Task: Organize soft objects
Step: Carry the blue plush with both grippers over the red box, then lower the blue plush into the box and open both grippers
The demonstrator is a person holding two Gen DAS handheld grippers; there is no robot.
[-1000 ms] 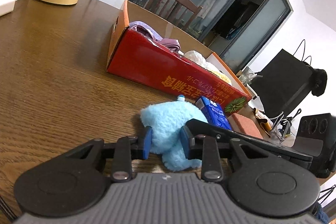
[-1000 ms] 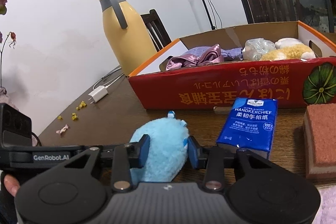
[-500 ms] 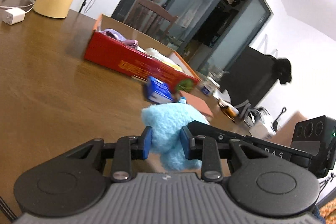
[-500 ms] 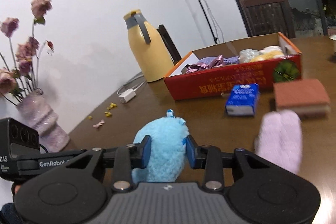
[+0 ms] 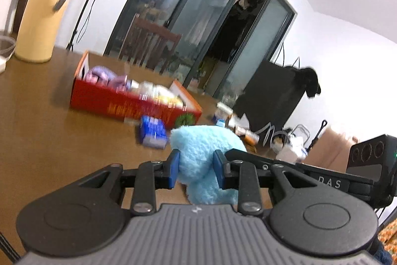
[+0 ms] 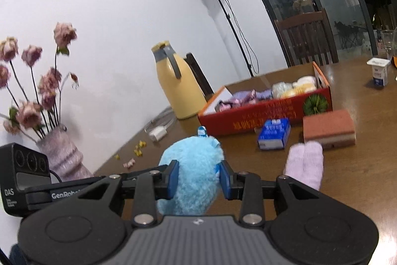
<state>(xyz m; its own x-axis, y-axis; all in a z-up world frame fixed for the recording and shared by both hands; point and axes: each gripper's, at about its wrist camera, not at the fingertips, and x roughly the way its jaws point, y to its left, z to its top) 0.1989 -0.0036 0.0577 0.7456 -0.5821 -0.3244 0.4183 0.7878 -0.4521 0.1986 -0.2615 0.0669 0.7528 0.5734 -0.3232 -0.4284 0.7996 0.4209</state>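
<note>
A fluffy light-blue plush toy [image 5: 207, 155] [image 6: 192, 170] hangs above the wooden table, held from two sides. My left gripper [image 5: 196, 169] is shut on one end of it and my right gripper [image 6: 198, 179] is shut on the other; blue pads press into the fur. Farther back on the table stands a red cardboard box [image 5: 109, 101] [image 6: 268, 111] with purple cloth and pale soft items inside. In front of the box lie a blue tissue pack [image 5: 152, 132] [image 6: 274, 133], a brown sponge block [image 6: 328, 127] and a pale pink fuzzy item [image 6: 306, 164].
A yellow thermos jug [image 5: 42, 16] [image 6: 175, 87] stands behind the box. A vase of dried roses [image 6: 59, 155], a white charger [image 6: 157, 133] and small scraps lie at the left. A yoghurt cup [image 6: 379, 71], black bag [image 5: 270, 96] and chairs lie beyond.
Both grippers have lifted the blue plush off the table and drawn back from the red box, which now looks smaller and farther away. The pink fuzzy item has come into the right view.
</note>
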